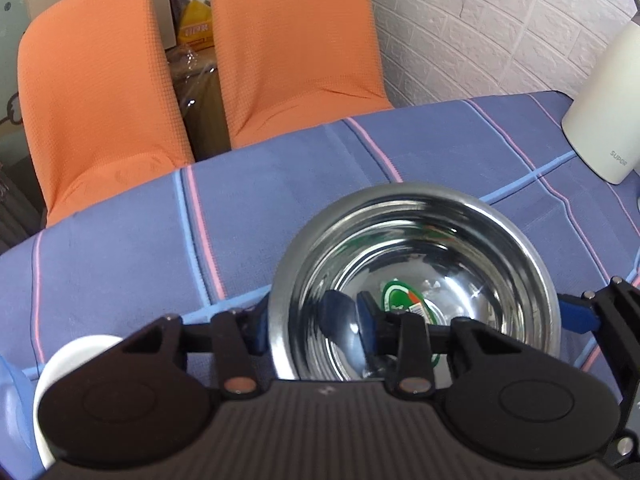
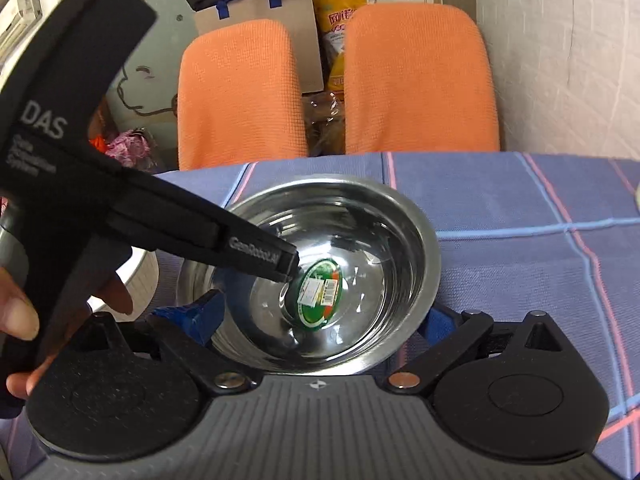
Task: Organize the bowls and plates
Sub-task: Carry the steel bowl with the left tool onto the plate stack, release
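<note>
The steel bowl (image 1: pixel 416 284) sits on the bench (image 1: pixel 120 272), near its far edge by two orange chairs (image 1: pixel 100 120). The left gripper (image 1: pixel 312 328) is clamped on the bowl's rim, one finger inside, likely to lift it for stacking. The right gripper (image 2: pixel 320 320) stands apart, straddling the bowl's near side without touching. A white jug (image 1: pixel 604 120) stands beyond the bowl by the brick wall.

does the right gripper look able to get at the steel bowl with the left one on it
Probably yes: the steel bowl lies between the open fingers of the right gripper, and the left gripper clamps only the left rim, leaving the right side bare.
</note>
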A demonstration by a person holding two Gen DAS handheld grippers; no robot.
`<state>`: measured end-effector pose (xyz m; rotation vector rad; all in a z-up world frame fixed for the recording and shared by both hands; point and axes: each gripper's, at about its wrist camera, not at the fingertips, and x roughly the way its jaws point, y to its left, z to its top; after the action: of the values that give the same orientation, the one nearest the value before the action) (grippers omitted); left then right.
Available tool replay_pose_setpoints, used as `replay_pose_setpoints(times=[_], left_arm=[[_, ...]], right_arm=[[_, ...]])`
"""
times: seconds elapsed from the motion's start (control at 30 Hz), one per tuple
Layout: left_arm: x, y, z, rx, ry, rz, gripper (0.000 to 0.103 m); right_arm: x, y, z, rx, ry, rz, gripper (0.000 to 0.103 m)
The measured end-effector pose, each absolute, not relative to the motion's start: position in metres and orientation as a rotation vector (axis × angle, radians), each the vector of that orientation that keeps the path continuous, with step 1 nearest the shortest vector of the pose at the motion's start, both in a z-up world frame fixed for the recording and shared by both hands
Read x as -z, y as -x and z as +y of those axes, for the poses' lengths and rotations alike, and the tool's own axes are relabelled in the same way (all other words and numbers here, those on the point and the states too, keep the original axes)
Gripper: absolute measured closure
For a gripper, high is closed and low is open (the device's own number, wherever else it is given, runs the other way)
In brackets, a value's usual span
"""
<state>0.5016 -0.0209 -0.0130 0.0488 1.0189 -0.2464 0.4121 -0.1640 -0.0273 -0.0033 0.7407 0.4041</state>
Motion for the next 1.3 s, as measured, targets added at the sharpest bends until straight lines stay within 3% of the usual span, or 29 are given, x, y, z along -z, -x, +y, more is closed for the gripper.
replay_pose_setpoints(times=[0.47, 0.97, 1.3], left_arm=[[-0.022, -0.406, -0.033, 0.331, -0.093, 0.941, 0.068], [0.004, -0.247, -0.022, 0.341, -0.122, 0.949, 0.067], [0.016, -0.217, -0.025, 0.317, -0.154, 0.925, 0.066]], right_arm=[[-0.006, -0.331, -0.177, -0.396, -0.002, 0.643, 0.015], [0.009, -0.188, -0.186, -0.419, -0.036, 0.672, 0.015], [0.018, -0.167, -0.178, -0.419, -0.038, 0.675, 0.015]])
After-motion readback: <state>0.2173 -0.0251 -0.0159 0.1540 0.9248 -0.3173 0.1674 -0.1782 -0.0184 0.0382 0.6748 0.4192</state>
